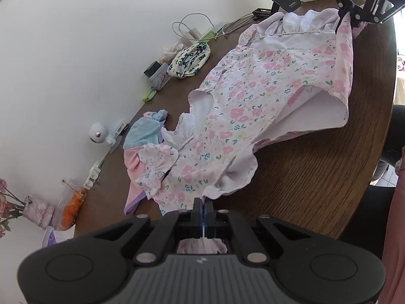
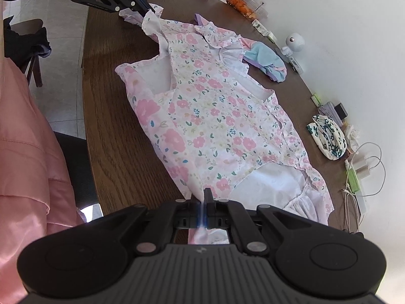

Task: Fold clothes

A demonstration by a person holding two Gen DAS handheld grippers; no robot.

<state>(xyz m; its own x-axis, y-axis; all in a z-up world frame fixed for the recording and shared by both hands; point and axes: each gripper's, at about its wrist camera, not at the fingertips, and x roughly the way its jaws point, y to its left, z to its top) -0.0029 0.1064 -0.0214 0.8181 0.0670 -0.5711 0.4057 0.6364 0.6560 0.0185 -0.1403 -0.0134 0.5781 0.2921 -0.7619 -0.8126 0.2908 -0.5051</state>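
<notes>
A white dress with pink flowers [image 1: 253, 101] lies stretched across the round wooden table [image 1: 316, 177]. In the left wrist view my left gripper [image 1: 203, 202] is shut on a ruffled edge at the near end of the dress, and cloth bunches behind its fingers. My right gripper [image 1: 346, 15] shows at the top right, pinching the far end. In the right wrist view the right gripper [image 2: 206, 195] is shut on the dress [image 2: 210, 111] at its pink-flowered edge. At the top left of that view the left gripper [image 2: 149, 10] holds the ruffle.
A pink, blue and purple garment [image 1: 144, 136] lies beside the dress near the wall. Along the wall stand a flower-print cloth [image 2: 326, 136], a small white camera [image 2: 293, 41], chargers with cables [image 2: 362, 167] and a tub of orange food [image 2: 240, 2]. A pink sleeve [image 2: 22, 139] is at the left.
</notes>
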